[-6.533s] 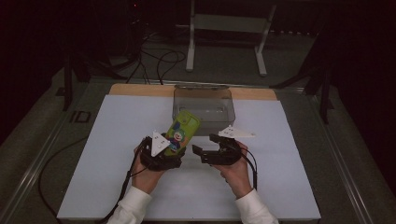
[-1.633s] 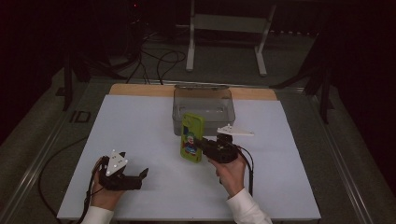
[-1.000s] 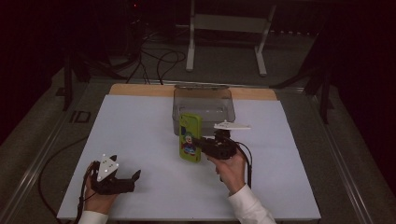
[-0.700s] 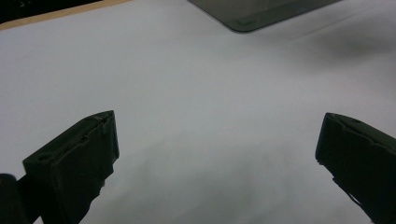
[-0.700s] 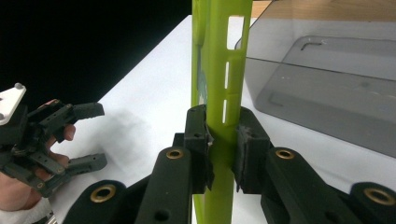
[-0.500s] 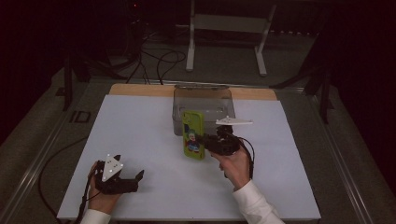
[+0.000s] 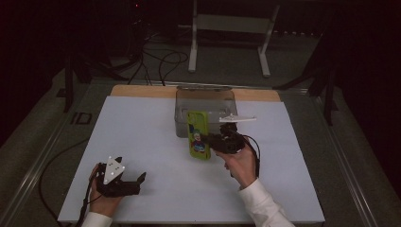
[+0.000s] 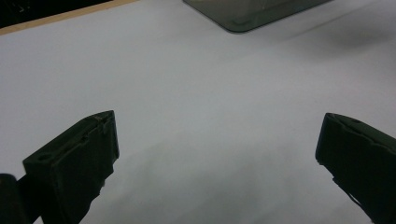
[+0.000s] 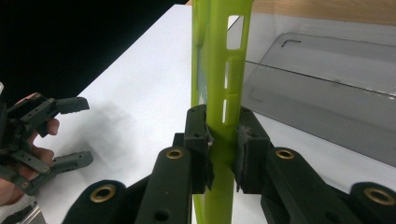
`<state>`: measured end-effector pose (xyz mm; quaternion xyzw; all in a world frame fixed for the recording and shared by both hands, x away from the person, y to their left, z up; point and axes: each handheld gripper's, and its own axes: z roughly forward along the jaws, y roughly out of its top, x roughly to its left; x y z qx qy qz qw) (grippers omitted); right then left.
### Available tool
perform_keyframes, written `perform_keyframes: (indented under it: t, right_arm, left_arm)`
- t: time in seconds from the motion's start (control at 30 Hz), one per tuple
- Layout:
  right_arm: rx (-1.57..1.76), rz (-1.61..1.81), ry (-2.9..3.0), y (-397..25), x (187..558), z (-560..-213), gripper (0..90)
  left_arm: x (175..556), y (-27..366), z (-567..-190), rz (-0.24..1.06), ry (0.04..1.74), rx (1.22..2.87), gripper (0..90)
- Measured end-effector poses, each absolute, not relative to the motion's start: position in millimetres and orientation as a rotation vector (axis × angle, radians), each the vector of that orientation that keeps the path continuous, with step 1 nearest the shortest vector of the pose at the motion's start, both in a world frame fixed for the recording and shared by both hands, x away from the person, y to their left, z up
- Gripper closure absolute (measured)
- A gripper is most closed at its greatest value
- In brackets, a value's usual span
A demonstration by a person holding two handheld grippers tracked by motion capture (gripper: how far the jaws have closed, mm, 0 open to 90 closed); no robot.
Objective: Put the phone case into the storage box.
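A lime-green phone case with a cartoon figure printed on it is held upright above the table, just in front of the clear plastic box. My right gripper is shut on its right edge; in the right gripper view both pads clamp the thin green edge. My left gripper rests at the near left of the white table, open, with nothing between its jaws. In the left gripper view its black fingers stand wide apart over bare tabletop.
The white table sheet has free room left of the case. A wooden strip runs along the far edge. The clear box's corner lies ahead of the left gripper. Cables and a metal stand lie on the dark floor beyond.
The left gripper let go of the case and withdrew to the near left corner. The right gripper has stood the case upright and carried it toward the clear box.
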<state>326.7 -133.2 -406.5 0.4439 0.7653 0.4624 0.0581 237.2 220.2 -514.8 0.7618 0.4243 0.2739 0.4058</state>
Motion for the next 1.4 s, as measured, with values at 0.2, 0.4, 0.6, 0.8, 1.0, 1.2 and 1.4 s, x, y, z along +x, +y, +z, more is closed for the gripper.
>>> perform_keyframes:
  t: [0.2,0.4,0.6,0.8,1.0,1.2,1.4]
  right_arm:
    - [1.363,1.383,2.350,-135.2,332.0,-402.0,77.9]
    - [1.363,1.348,2.373,-135.6,336.0,-399.5,77.9]
    - [1.392,1.326,2.399,-135.5,340.3,-397.9,77.9]
    - [1.414,1.305,2.416,-137.0,344.5,-395.7,77.9]
    - [1.441,1.283,2.432,-139.3,348.4,-391.0,77.9]
    - [1.442,1.262,2.441,-141.2,351.5,-387.0,77.9]
    - [1.433,1.242,2.463,-142.5,354.5,-384.6,77.9]
  left_arm:
    - [237.2,220.0,-515.0,0.693,1.070,1.924,0.0]
    - [237.3,219.1,-515.7,0.692,1.070,1.922,0.0]
    - [237.4,219.0,-515.8,0.694,1.071,1.922,0.0]
    - [237.5,219.1,-515.8,0.696,1.071,1.926,0.0]
    - [237.3,219.1,-515.7,0.697,1.073,1.922,0.0]
    - [237.0,219.2,-515.5,0.699,1.070,1.923,0.0]
    - [236.7,220.1,-514.9,0.706,1.072,1.919,0.0]
